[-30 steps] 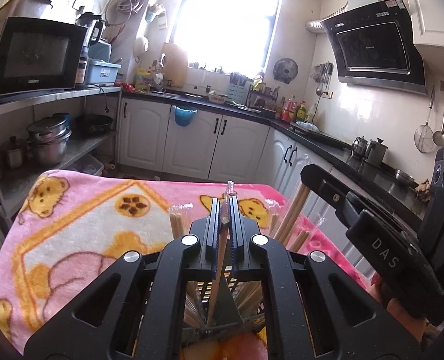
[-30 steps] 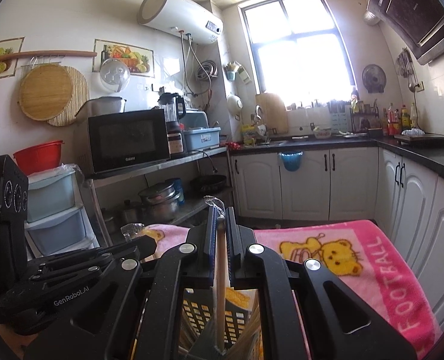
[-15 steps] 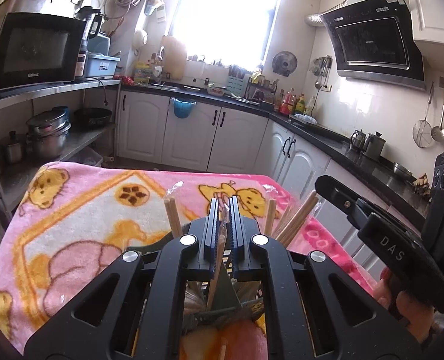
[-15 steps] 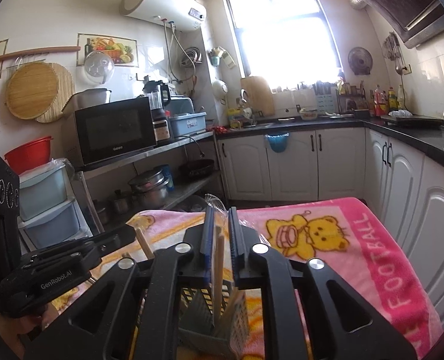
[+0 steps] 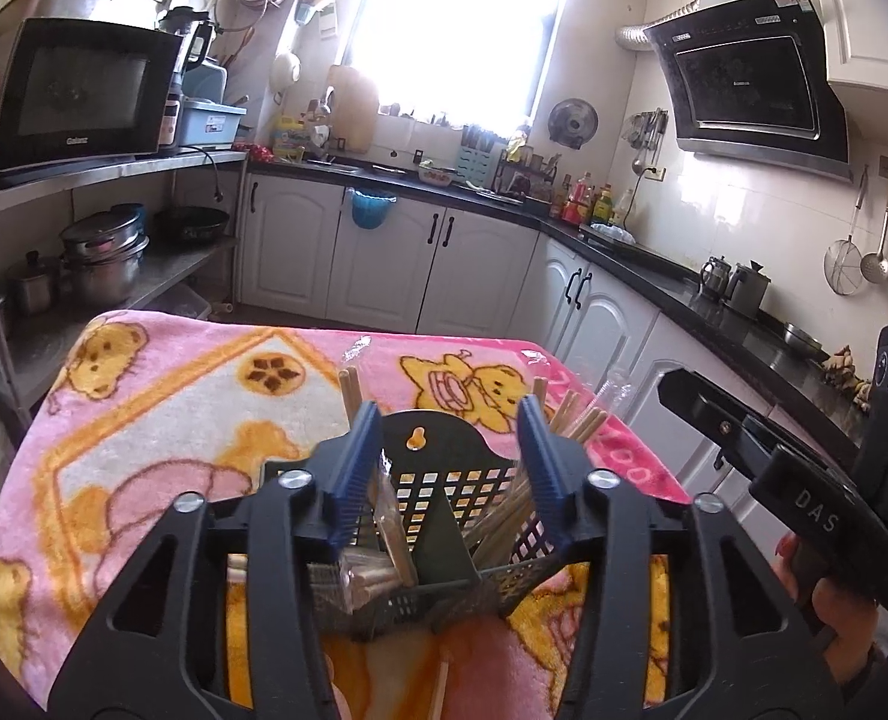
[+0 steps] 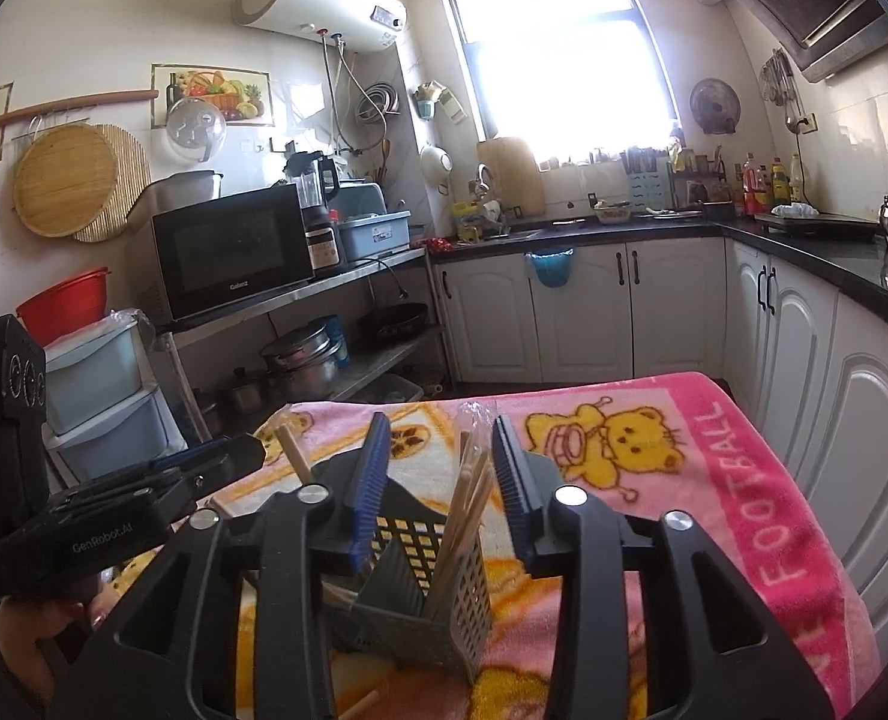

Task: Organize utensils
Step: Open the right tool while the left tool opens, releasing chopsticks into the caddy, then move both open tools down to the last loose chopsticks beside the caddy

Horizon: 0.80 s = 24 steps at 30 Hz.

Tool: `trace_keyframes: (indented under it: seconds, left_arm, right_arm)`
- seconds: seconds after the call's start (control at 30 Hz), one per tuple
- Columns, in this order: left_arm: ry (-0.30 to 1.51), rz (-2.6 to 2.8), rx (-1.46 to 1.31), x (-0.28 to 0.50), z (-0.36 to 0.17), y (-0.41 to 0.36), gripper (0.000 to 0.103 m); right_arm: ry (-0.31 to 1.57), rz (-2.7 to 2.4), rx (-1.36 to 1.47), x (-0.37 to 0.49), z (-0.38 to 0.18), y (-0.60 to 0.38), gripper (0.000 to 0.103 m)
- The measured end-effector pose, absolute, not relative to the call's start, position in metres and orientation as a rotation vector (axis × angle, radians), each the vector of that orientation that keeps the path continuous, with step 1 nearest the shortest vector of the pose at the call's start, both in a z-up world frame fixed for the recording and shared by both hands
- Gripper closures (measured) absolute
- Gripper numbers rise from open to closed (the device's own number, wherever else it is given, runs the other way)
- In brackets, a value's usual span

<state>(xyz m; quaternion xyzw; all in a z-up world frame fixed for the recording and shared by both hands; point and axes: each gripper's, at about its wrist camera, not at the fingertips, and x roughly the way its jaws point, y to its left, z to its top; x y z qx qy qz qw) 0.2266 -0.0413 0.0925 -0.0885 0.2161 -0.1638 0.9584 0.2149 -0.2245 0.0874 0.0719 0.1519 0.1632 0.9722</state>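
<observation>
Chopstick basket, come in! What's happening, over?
Left gripper, right gripper: jaws open, empty. Wrapped wooden chopsticks standing in dark slotted plastic basket on pink bear blanket. Nothing blocking.

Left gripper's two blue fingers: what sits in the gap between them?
In the left wrist view, the dark utensil caddy with wooden chopsticks shows between the open left gripper's fingers.

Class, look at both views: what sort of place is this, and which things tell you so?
A home kitchen, most likely: a range hood on the wall, a microwave on a metal shelf, and ladles hanging by the counter.
</observation>
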Motion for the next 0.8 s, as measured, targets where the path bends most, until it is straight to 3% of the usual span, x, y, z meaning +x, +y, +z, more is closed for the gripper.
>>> trace_keyframes:
  seconds: [0.43, 0.57, 0.8]
  left_arm:
    - [0.424, -0.327, -0.184, 0.202, 0.096, -0.038, 0.016]
    - [0.426, -0.337, -0.174, 0.196, 0.095, -0.038, 0.011]
    - [0.429, -0.345, -0.152, 0.185, 0.092, -0.043, 0.011]
  right_arm:
    - [0.342, 0.318, 0.136, 0.191, 0.080, -0.233, 0.053]
    - [0.357, 0.316, 0.139, 0.185, 0.075, -0.236, 0.049]
    - [0.370, 0.320, 0.141, 0.175, 0.071, -0.238, 0.044]
